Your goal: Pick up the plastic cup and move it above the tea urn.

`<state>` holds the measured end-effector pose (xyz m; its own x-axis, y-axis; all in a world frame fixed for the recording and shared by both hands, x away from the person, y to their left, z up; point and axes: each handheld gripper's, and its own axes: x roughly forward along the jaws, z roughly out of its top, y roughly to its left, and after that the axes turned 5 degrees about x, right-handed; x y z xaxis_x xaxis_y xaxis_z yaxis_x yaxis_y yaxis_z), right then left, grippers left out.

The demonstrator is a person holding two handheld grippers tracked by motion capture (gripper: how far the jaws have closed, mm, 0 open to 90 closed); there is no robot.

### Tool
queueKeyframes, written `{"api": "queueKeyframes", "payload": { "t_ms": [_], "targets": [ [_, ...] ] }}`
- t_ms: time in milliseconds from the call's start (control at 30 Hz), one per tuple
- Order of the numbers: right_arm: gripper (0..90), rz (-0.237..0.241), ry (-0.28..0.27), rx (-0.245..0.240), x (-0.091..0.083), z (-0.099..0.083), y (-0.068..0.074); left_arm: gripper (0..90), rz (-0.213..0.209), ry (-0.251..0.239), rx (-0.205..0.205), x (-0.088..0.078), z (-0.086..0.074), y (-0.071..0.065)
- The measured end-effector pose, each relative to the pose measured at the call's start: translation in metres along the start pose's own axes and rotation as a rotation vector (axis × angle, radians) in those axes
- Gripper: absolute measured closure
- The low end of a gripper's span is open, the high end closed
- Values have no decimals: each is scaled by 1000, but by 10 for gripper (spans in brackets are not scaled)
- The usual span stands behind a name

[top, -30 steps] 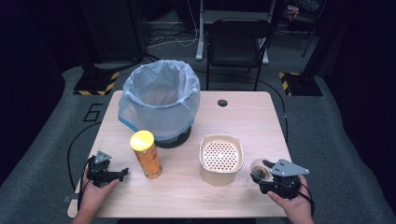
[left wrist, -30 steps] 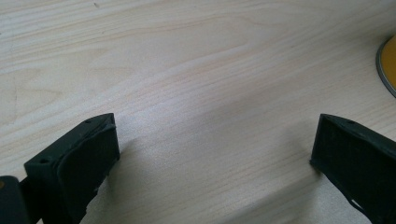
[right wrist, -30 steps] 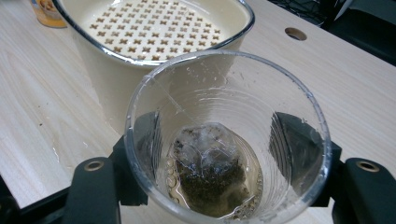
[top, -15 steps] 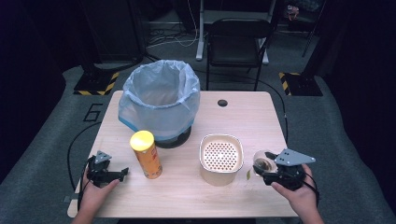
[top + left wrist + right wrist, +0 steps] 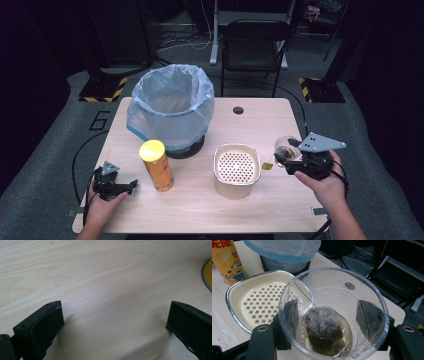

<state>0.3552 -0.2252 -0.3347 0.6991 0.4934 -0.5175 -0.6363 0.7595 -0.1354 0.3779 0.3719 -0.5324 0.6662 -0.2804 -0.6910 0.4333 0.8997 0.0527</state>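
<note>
A clear plastic cup [image 5: 352, 290] with a wet tea bag [image 5: 324, 330] and a little liquid at its bottom sits between the two black jaws of my right gripper [image 5: 329, 317], which are shut on its sides. In the high view the cup [image 5: 286, 145] hangs above the table's right edge in the right gripper [image 5: 285, 156], and the tea bag's small tag [image 5: 267, 166] dangles beside it. A cream strainer bowl [image 5: 236, 167] stands just left of the cup. My left gripper [image 5: 131, 185] rests open on the bare wood at front left, its jaws wide apart [image 5: 115, 322].
A yellow chip can [image 5: 156, 165] stands upright between the left gripper and the strainer bowl. Behind it is a bin lined with a pale blue bag [image 5: 171, 105]. The wooden table [image 5: 260, 125] has a small round hole [image 5: 238, 110] at the back. A black chair [image 5: 255, 40] stands beyond.
The right hand has lifted the cup off the table and carried it slightly farther back. The left gripper has stayed where it was.
</note>
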Motion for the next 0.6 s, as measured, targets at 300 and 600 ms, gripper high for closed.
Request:
{"api": "queueKeyframes", "payload": {
  "t_ms": [300,600],
  "targets": [
    [340,29,-29,-13,20,12,-6,6,0,0,0,0,0,0],
    [331,42,-49,-21,41,19,-12,6,-1,0,0,0,0,0]
  ]
}}
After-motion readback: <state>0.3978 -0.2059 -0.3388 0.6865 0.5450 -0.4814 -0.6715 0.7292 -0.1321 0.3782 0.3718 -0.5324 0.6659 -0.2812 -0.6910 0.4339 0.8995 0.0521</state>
